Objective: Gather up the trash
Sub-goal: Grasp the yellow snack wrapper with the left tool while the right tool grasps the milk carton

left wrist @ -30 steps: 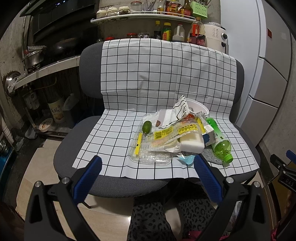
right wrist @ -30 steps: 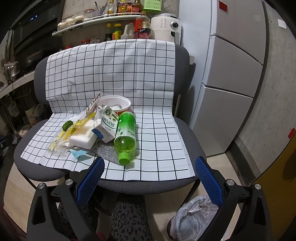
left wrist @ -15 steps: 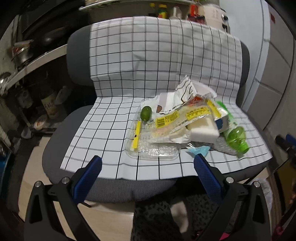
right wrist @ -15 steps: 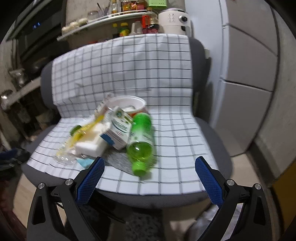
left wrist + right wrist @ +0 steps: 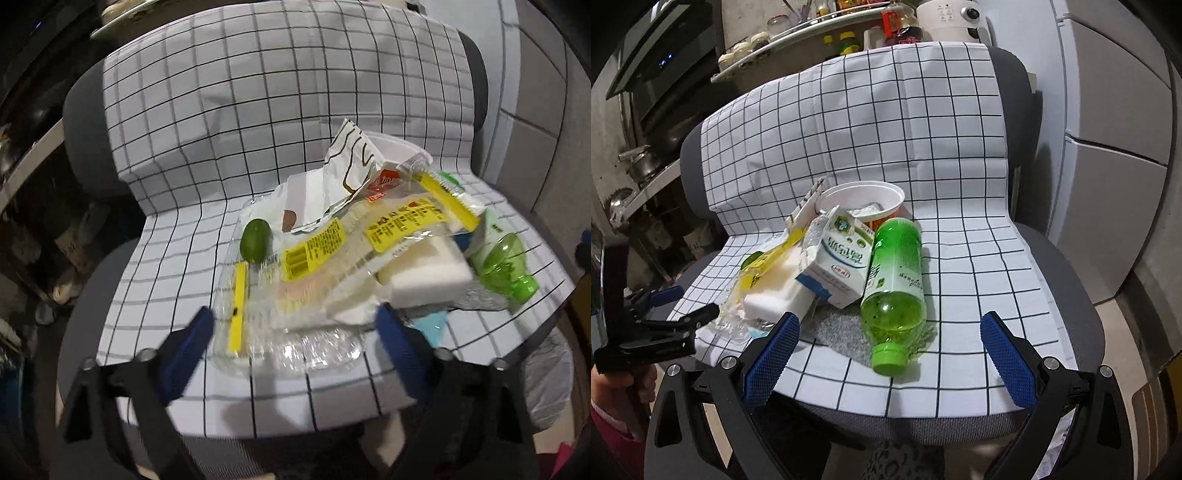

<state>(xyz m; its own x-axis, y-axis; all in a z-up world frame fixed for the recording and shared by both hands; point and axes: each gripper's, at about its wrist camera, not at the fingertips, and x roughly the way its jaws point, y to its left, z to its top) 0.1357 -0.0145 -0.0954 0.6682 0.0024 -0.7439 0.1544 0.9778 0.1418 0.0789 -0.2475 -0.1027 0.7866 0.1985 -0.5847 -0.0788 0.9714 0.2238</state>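
A pile of trash is spread on the checked cloth [image 5: 177,155] over a chair. At the left of the pile, a clear plastic tray [image 5: 295,343] is faced by the left gripper [image 5: 295,325], whose jaws are wide apart and empty. The tray looks thin and slippery, so its near edge should be pinched slowly and lifted flat. In the middle, a white block [image 5: 775,295] and a milk carton [image 5: 838,269] are seen. At the right, a green bottle [image 5: 894,288] is faced by the right gripper [image 5: 890,336], jaws also apart.
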